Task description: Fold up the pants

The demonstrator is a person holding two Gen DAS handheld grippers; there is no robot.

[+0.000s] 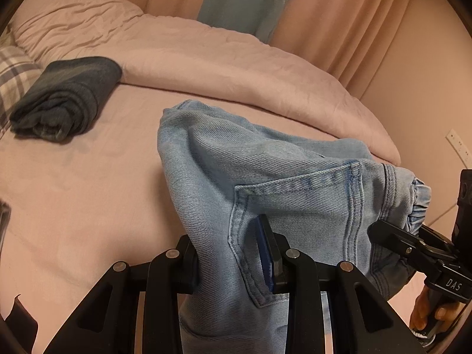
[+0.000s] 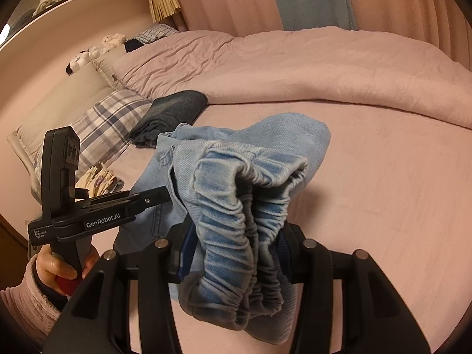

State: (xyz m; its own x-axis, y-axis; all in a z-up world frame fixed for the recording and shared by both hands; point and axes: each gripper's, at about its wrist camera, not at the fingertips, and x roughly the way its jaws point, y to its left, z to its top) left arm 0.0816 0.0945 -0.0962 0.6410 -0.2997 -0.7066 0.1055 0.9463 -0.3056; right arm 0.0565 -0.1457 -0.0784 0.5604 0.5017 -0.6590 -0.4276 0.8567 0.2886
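Note:
A pair of light blue denim pants (image 1: 265, 177) is held up over the pink bed (image 1: 88, 191). My left gripper (image 1: 233, 253) is shut on the denim beside a back pocket. My right gripper (image 2: 236, 244) is shut on the bunched elastic waistband (image 2: 236, 206). In the left wrist view the right gripper (image 1: 380, 233) shows at the right edge, on the waistband end. In the right wrist view the left gripper (image 2: 159, 196) shows at the left, on the pants (image 2: 289, 135). The cloth hangs bunched between the two grippers.
A folded dark blue garment (image 1: 67, 97) lies on the bed at the far left, next to a plaid pillow (image 2: 109, 124). A rumpled pink duvet (image 1: 206, 59) runs along the far side. Curtains (image 1: 324, 14) hang behind. Plush toys (image 2: 88, 53) sit by the headboard.

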